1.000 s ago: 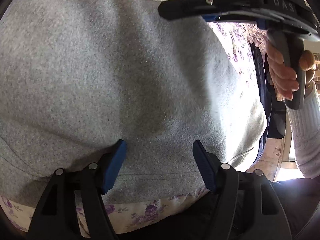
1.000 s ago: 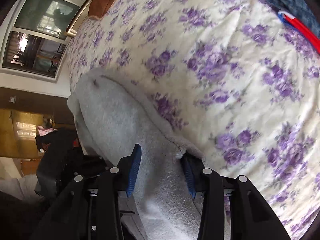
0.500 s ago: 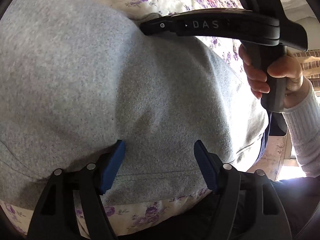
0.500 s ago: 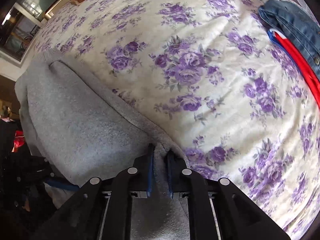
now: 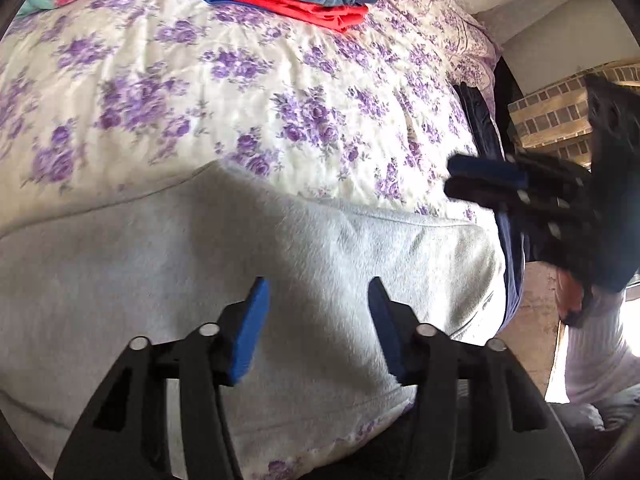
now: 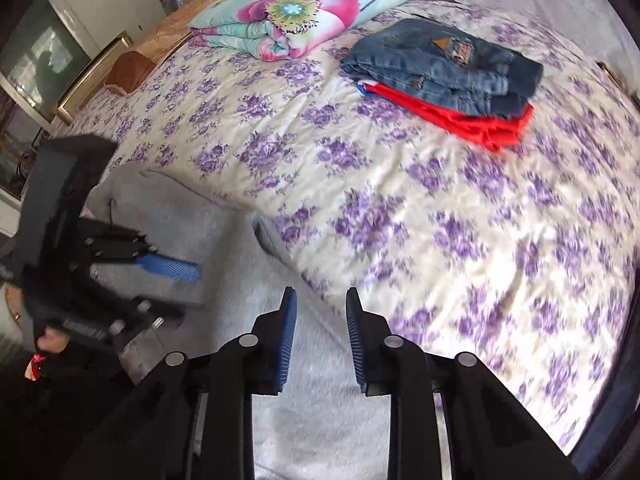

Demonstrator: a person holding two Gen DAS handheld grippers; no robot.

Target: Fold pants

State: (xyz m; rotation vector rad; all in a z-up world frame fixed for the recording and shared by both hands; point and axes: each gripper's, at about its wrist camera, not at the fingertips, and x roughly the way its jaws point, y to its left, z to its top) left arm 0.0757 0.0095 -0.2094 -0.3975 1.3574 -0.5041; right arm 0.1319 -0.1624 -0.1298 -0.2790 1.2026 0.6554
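Grey fleece pants [image 5: 168,280] lie folded on the near edge of the bed; they also show in the right wrist view [image 6: 224,264]. My left gripper [image 5: 318,300] is open and empty, just above the grey cloth. My right gripper [image 6: 320,312] is open and empty, above the pants' far edge. In the left wrist view the right gripper [image 5: 486,180] hovers past the pants' right end. In the right wrist view the left gripper [image 6: 172,276] hovers over the cloth at the left.
The bed has a cream sheet with purple flowers [image 6: 460,208]. Folded blue jeans [image 6: 444,68] lie on a folded red garment [image 6: 476,120] at the far right. A folded floral quilt [image 6: 304,12] lies at the head. The bed's right edge [image 5: 492,128] drops to the floor.
My right gripper let go of the pants' edge, opened and lifted back. My left gripper stayed open and rose off the cloth. The pants now lie flat in a shorter fold.
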